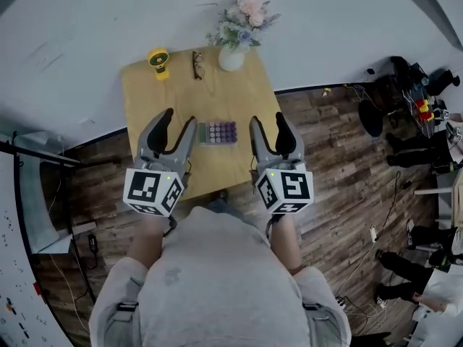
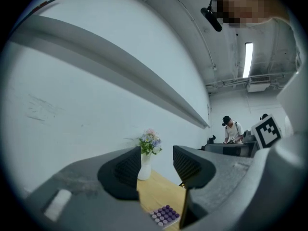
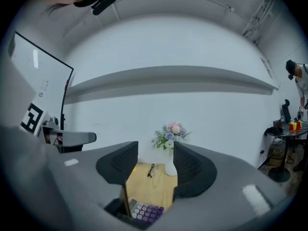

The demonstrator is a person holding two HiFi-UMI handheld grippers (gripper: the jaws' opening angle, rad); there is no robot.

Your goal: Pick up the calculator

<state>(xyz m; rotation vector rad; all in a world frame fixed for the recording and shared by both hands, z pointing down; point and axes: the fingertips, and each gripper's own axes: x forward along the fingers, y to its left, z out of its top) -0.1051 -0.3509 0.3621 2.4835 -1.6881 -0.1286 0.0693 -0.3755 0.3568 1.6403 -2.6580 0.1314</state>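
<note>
1. The step in hand looks like the approach. The calculator [image 1: 218, 131] lies flat on the table [image 1: 148, 92], about mid-width and nearer the person's edge. In the head view it sits between the two grippers, and neither touches it.
2. The left gripper [image 1: 180, 119] has its jaws apart with nothing between them. The right gripper [image 1: 266, 119] is the same, spread and empty. Both point level out over the tabletop.
3. In both gripper views the calculator shows low, under the line of the jaws. The gripper that takes it probably has to drop and tip down before closing.
4. One gripper is likely enough. It should straddle the narrow width and press on the side edges, not on the purple keys.
5. The body looks thin and the tabletop smooth, so a skewed close could push it away. Squaring the jaws to it first would help.
6. The table is small, of pale wood. A vase [image 1: 233, 56] of flowers, glasses [image 1: 197, 64] and a yellow gadget [image 1: 158, 61] stand along its far edge, well apart from the calculator.
7. A white wall [image 1: 87, 27] stands behind the table, and the floor [image 1: 340, 165] is dark planks. A whiteboard [image 3: 41, 76] stands to the left, and a person [image 2: 233, 130] works at a cluttered desk to the right.
</note>
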